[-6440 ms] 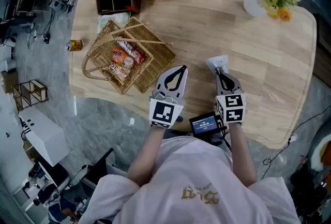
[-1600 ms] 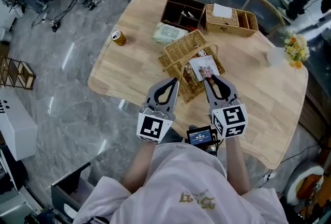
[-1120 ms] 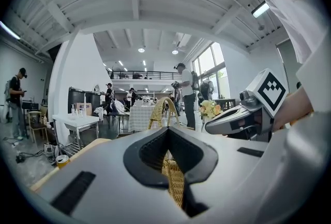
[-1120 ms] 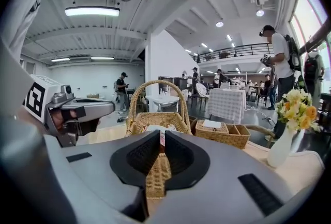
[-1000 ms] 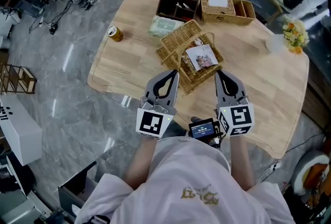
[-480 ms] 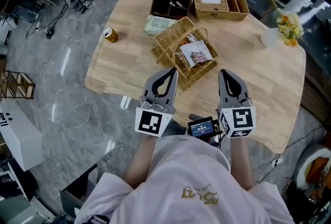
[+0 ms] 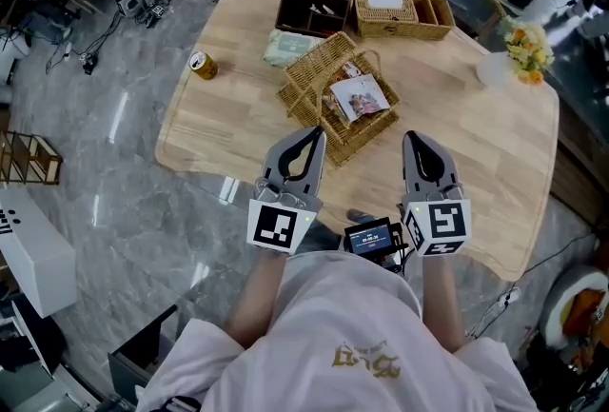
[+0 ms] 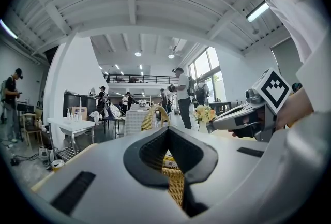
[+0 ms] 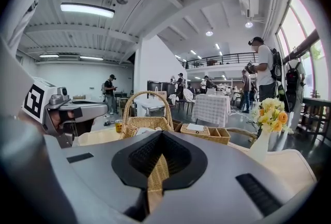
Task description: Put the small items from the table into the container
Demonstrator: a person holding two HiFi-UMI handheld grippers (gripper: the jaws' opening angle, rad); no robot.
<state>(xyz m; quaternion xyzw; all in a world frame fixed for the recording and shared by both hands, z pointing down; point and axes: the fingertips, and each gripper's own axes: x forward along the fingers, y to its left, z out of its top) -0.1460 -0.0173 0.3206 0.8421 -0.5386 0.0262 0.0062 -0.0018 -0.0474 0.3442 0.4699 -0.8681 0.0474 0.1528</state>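
A wicker basket [image 7: 309, 77] with a handle stands mid-table, and several snack packets lie in it. A white picture packet [image 7: 360, 99] rests on top of them. My left gripper [image 7: 311, 129] hovers at the basket's near left side, shut and empty. Out to the basket's near right, my right gripper [image 7: 420, 135] is shut too, with nothing in it. In the left gripper view the basket [image 8: 155, 114] rises just beyond the closed left gripper [image 8: 167, 128]. The right gripper view shows the basket [image 9: 147, 122] ahead and left of the closed right gripper [image 9: 162, 132].
At the table's far side stand a dark wooden organiser [image 7: 314, 9] and a wicker tray [image 7: 433, 15] holding a white box. A green pack [image 7: 290, 47] lies beside the basket, a can [image 7: 202, 66] sits near the left edge, and a flower vase [image 7: 519, 53] is at the far right.
The right gripper let go of the white packet, which now lies in the basket, then drew back toward me and shut. The left gripper has barely moved.
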